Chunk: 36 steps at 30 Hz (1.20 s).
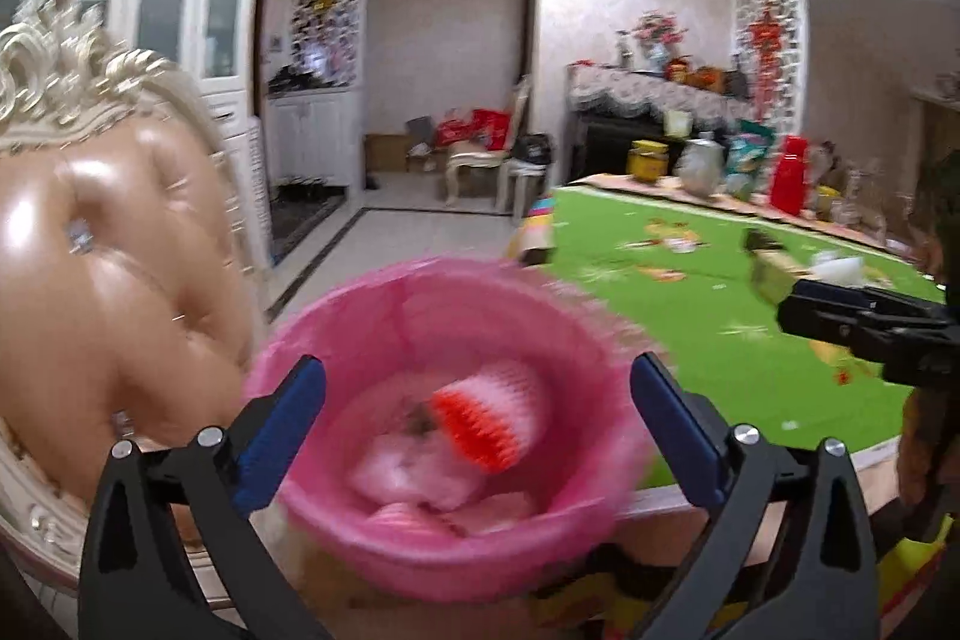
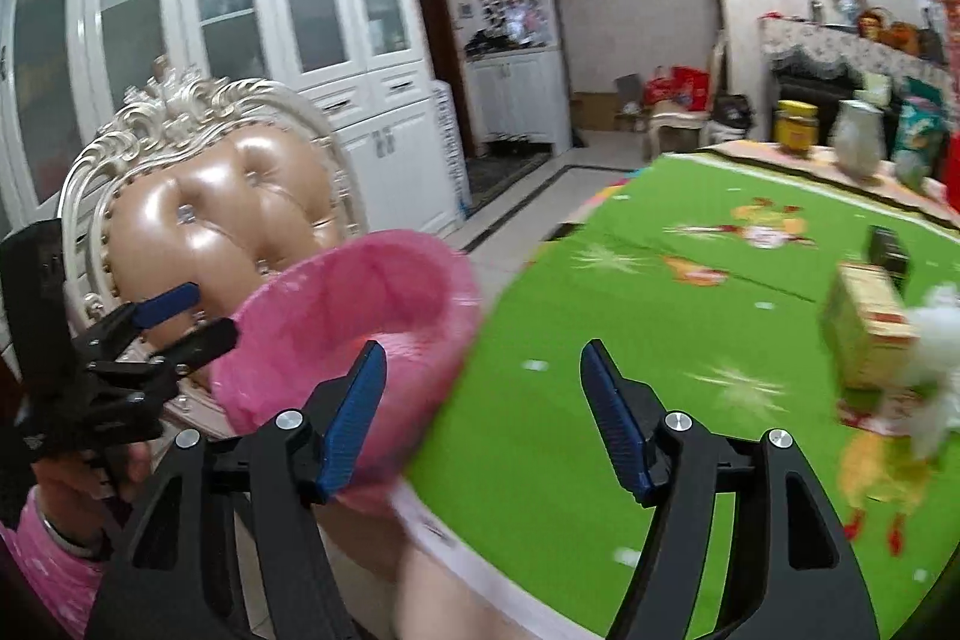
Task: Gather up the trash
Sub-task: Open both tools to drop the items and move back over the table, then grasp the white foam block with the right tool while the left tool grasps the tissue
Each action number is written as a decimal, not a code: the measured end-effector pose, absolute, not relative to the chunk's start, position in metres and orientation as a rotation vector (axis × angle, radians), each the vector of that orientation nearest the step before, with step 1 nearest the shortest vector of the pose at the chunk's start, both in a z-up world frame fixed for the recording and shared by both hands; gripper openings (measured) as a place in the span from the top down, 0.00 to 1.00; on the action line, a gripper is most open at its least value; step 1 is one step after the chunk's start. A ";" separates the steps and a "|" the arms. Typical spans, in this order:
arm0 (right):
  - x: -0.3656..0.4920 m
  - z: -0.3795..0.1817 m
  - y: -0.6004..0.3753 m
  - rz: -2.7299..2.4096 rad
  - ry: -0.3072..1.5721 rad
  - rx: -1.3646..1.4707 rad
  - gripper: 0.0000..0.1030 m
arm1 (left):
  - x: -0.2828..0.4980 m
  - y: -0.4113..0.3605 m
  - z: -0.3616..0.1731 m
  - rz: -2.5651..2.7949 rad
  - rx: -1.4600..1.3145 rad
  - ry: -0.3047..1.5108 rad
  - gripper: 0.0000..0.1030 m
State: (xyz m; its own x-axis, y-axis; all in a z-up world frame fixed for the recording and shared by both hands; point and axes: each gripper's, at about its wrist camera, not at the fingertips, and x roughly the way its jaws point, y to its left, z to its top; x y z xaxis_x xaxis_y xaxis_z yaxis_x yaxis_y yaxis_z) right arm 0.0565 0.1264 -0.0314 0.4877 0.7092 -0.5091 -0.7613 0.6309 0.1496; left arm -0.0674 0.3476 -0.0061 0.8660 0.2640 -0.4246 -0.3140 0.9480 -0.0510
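Note:
A bin with a pink bag stands at the table's left edge; it also shows in the right wrist view. Inside lie pink-tinted scraps and a red and white ribbed piece. My left gripper is open and empty, hovering over the bin's mouth. My right gripper is open and empty above the green tablecloth, just right of the bin. A small green and tan carton and a white crumpled tissue sit on the cloth at the right.
A tufted tan chair with a carved white frame stands behind the bin. Jars, a vase and packets line the table's far edge. A dark small box stands behind the carton. White cabinets line the far wall.

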 end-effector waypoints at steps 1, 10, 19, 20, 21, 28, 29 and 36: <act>0.058 -0.030 0.117 0.877 0.563 -0.098 0.37 | -0.063 0.336 -0.003 0.278 -0.112 0.424 0.05; 0.090 -0.026 -0.011 0.620 0.554 -0.050 0.32 | -0.004 0.230 0.002 0.087 -0.070 0.499 0.05; 0.145 -0.055 -0.148 0.302 0.651 0.038 0.32 | 0.094 0.112 -0.009 -0.105 -0.034 0.595 0.05; 0.154 -0.060 -0.156 0.275 0.671 0.049 0.32 | 0.104 0.100 -0.012 -0.113 -0.027 0.604 0.05; 0.162 -0.064 -0.163 0.261 0.686 0.060 0.32 | 0.113 0.092 -0.015 -0.118 -0.023 0.612 0.05; 0.217 -0.082 -0.173 0.211 0.743 0.075 0.32 | 0.171 0.046 -0.035 -0.128 -0.007 0.692 0.05; 0.222 -0.083 -0.171 0.207 0.746 0.078 0.32 | 0.172 0.043 -0.035 -0.128 -0.001 0.696 0.05; 0.266 -0.097 -0.157 0.157 0.802 0.056 0.32 | 0.177 0.044 -0.038 -0.104 0.020 0.693 0.05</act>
